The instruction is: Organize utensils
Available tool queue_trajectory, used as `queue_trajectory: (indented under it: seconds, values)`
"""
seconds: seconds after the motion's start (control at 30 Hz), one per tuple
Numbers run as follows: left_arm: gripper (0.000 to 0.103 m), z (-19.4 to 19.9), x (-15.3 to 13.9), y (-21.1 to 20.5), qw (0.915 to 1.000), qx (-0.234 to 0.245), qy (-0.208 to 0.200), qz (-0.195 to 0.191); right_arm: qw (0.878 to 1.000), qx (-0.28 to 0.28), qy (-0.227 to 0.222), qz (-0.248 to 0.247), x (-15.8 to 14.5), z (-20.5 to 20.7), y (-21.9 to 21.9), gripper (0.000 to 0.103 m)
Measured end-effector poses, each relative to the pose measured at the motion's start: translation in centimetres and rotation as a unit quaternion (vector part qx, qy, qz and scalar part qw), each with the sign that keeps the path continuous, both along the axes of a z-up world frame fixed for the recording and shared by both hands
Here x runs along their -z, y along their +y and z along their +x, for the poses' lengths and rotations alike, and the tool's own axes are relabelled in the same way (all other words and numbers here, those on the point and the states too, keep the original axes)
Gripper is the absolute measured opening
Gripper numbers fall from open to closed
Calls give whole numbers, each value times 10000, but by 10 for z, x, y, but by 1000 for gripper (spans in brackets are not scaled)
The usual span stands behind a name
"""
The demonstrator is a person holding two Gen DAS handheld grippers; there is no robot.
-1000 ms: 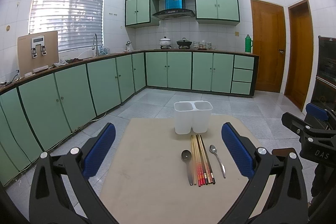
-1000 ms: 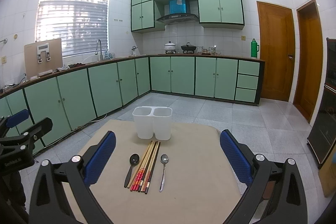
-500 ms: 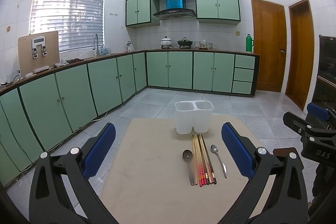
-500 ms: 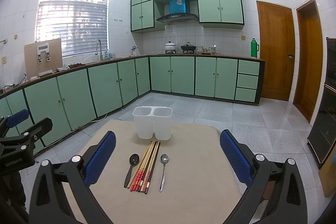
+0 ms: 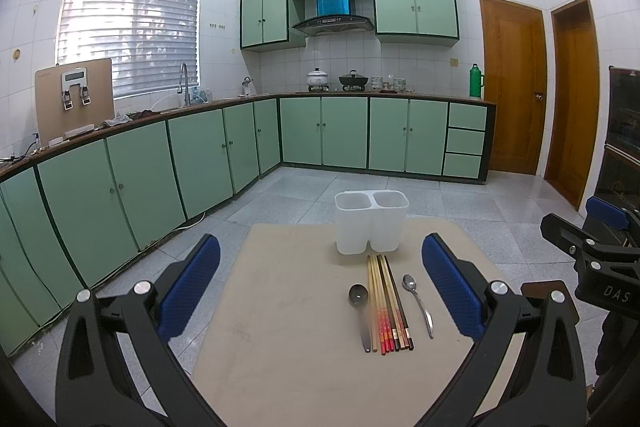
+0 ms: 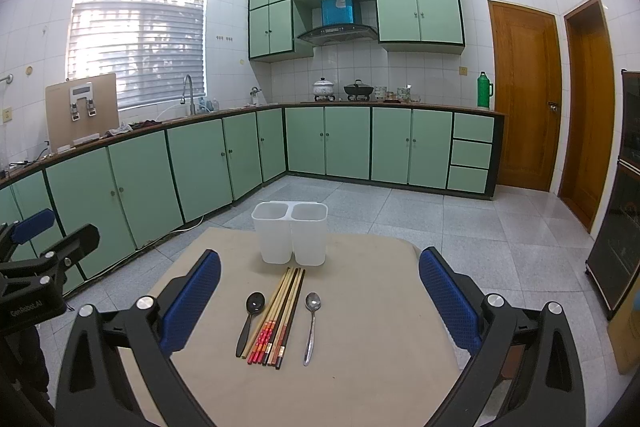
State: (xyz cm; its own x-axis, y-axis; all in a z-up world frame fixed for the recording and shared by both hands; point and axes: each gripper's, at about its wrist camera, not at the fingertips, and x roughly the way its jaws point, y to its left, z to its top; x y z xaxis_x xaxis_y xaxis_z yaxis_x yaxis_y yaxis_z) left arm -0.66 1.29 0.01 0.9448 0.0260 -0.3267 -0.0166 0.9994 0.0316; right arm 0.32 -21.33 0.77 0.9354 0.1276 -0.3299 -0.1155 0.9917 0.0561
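A white two-compartment holder (image 5: 371,221) (image 6: 291,232) stands empty at the far side of a beige table (image 5: 280,327) (image 6: 360,327). In front of it lie a black spoon (image 5: 359,307) (image 6: 251,319), a bundle of several chopsticks (image 5: 386,303) (image 6: 280,315) and a silver spoon (image 5: 418,303) (image 6: 311,323). My left gripper (image 5: 320,287) is open and empty, above the table's near side, left of the utensils. My right gripper (image 6: 320,291) is open and empty, with the utensils between its blue pads. Each gripper shows at the edge of the other's view.
Green base cabinets (image 5: 120,187) run along the left and back walls. Two wooden doors (image 5: 516,99) are at the right, with a dark cabinet (image 6: 624,187) beside them. Grey tiled floor (image 6: 440,219) surrounds the table.
The left wrist view has shifted very slightly, so the utensils sit a touch further right. The right gripper has not moved. Both stay open.
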Motion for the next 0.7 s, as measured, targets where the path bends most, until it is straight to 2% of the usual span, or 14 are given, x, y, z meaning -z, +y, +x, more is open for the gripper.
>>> queue_trajectory:
  seconds: [0.7]
  values:
    - [98, 11, 3, -2, 10000, -51, 74, 13, 10000, 1, 30, 6, 3, 0, 0, 97]
